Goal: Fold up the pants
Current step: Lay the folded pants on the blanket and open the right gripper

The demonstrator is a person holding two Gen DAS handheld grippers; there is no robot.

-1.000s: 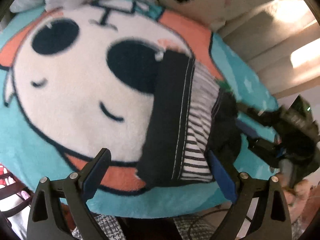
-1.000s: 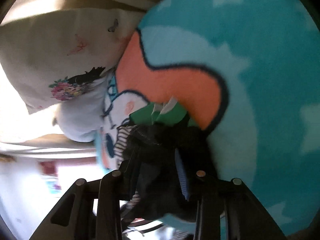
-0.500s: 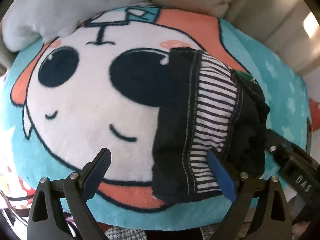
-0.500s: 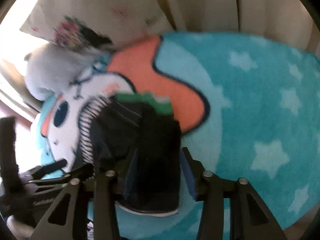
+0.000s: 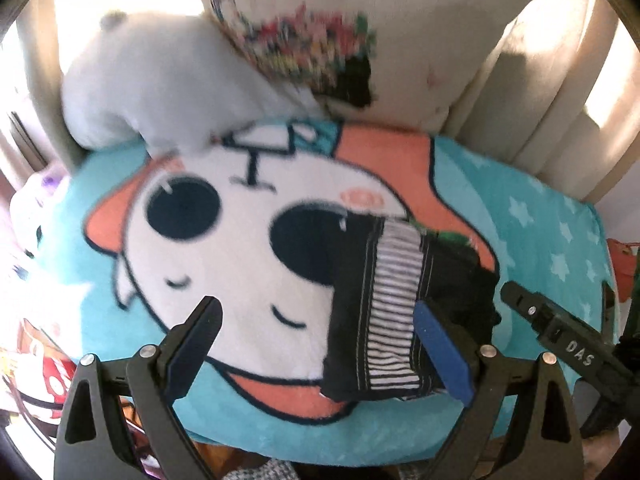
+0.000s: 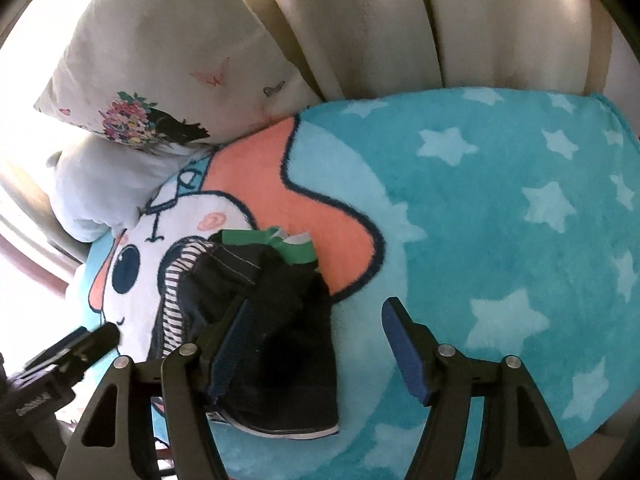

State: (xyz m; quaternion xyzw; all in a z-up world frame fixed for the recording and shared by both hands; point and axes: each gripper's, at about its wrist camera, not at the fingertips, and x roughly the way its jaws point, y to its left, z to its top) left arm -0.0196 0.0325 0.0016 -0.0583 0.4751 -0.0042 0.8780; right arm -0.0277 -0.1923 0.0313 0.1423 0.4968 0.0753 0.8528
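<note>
The dark pants [image 5: 396,312] lie folded in a compact bundle on the cartoon blanket [image 5: 248,264], showing a black-and-white striped lining and a green label at the far end. My left gripper [image 5: 316,344] hovers above the blanket, open, its right finger over the bundle's near edge, nothing between the pads. In the right wrist view the same pants [image 6: 280,312] lie slightly left of centre. My right gripper [image 6: 316,344] is above them with its jaws opening; the pads do not press on the cloth. The right gripper's tip [image 5: 560,332] shows at the right of the left wrist view.
The teal star-patterned blanket [image 6: 500,240] covers a beige sofa [image 6: 380,32]. A floral cushion [image 6: 160,60] and a pale plush pillow [image 5: 160,80] rest at the back. Clutter lies beyond the blanket's near left edge [image 5: 36,368].
The right gripper has let go of the pants and spread its jaws. Both grippers have lifted and tilted back, so the bundle looks smaller and the cushions have come into view.
</note>
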